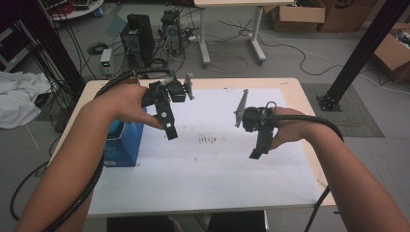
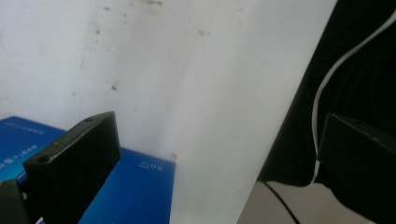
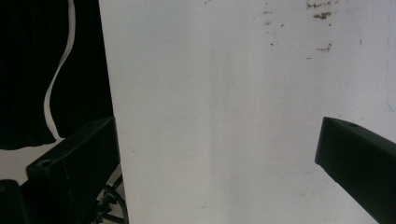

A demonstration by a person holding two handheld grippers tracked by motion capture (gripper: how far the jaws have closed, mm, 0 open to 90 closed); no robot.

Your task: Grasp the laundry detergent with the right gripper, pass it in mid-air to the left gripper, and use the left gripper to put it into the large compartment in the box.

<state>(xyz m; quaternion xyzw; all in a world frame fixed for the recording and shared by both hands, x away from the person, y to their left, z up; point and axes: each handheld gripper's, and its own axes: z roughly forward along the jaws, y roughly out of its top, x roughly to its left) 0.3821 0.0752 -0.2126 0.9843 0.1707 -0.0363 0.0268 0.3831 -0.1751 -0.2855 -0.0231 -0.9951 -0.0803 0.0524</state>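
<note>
Both grippers hang above a table covered by a white sheet (image 1: 217,164). My left gripper (image 1: 169,131) is held over the sheet's left part, jaws pointing down, just right of a blue box (image 1: 123,145). In the left gripper view my left gripper (image 2: 217,128) is open with nothing between its jaws; the blue box (image 2: 135,186) lies below at the lower left. My right gripper (image 1: 256,152) hovers over the sheet's right part. In the right gripper view my right gripper (image 3: 217,128) stands open and empty over the bare white sheet (image 3: 224,93).
Dark smudges (image 1: 208,140) mark the sheet's middle. Beyond the table's far edge stand computer cases (image 1: 138,36) with cables on the floor and a second table's legs (image 1: 205,43). A black post (image 1: 360,50) rises at the right. White cloth (image 1: 17,96) lies at the left.
</note>
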